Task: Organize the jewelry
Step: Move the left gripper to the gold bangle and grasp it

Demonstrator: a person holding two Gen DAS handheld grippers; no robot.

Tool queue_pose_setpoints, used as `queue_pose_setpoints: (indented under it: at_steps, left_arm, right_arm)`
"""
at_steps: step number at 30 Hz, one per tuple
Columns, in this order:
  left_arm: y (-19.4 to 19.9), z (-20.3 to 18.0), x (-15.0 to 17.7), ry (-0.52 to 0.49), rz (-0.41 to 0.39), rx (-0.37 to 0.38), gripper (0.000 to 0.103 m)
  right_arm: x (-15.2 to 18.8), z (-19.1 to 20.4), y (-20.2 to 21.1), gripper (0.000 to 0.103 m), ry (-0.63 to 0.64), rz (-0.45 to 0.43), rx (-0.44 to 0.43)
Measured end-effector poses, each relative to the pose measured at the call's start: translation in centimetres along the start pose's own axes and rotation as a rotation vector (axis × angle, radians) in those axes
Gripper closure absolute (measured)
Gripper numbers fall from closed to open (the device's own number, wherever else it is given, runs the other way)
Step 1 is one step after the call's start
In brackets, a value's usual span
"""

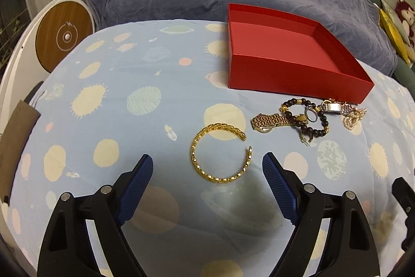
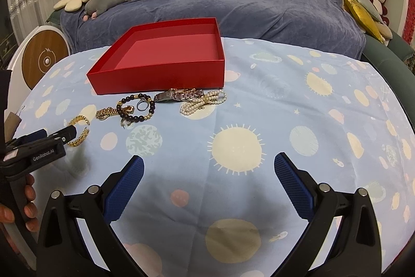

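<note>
The gold bangle [image 1: 220, 152] lies flat at your left view's centre, its gap facing right, just ahead of your left gripper [image 1: 207, 165], whose fingers are spread wide either side. The red box [image 1: 285, 69] sits upper right. Your right gripper [image 2: 208, 168], also spread, holds nothing and is farther off.

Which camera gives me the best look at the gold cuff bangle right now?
The left wrist view: the gold cuff bangle lies whole, centred between the open left tool. In the right wrist view it is small at the left edge, partly hidden behind the left tool.
</note>
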State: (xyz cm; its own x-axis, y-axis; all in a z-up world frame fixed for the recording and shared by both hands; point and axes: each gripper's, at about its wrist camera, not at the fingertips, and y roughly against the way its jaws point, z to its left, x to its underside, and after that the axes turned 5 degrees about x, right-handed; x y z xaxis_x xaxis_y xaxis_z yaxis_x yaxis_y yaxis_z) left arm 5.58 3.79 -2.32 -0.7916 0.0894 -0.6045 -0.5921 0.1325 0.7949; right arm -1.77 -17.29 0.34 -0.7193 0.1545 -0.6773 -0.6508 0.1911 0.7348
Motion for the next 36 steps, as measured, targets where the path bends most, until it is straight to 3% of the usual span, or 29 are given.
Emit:
queue_pose_setpoints:
  at_steps: [5,11,18,24,25,30,36]
  left_arm:
    - [-1.8,-0.2,0.2,-0.006,0.047,0.013,0.023]
    - [-2.1,-0.5,-0.2,-0.026,0.035,0.03,0.048]
    - [-1.6,-1.2,-0.2,-0.033,0.033,0.066,0.05]
    - [-0.1,-1.7,-0.8,-0.047,-0.024,0.063,0.05]
    - [0.0,-1.7,-0.8,-0.045,-0.027,0.069,0.05]
    - [0.2,-1.4,-0.9,-0.038,-0.032,0.082,0.05]
    - [0.2,-1.4,-0.9,-0.033,-0.027,0.1,0.05]
  right_arm:
    - [-0.3,0.4,-0.5,0.005,0.013,0.012,-0.009]
    - [-0.9,0.2,-1.5,0.005,0.01,0.033,-0.018]
    - [-1.1,0.0,-2.2,0.005,0.001,0.056,-0.034]
    - [-3.1,-0.2,-3.1,0.005,0.007,0.029,-0.068]
    - [-3.7,-0.3,-3.5,0.007,0.001,0.025,-0.074]
    - [-5.6,-0.5,-7.0,0.036,-0.016,0.073,-0.098]
    - [-6.1,-1.1,-9.8,0.042,-0.102,0.122,-0.146]
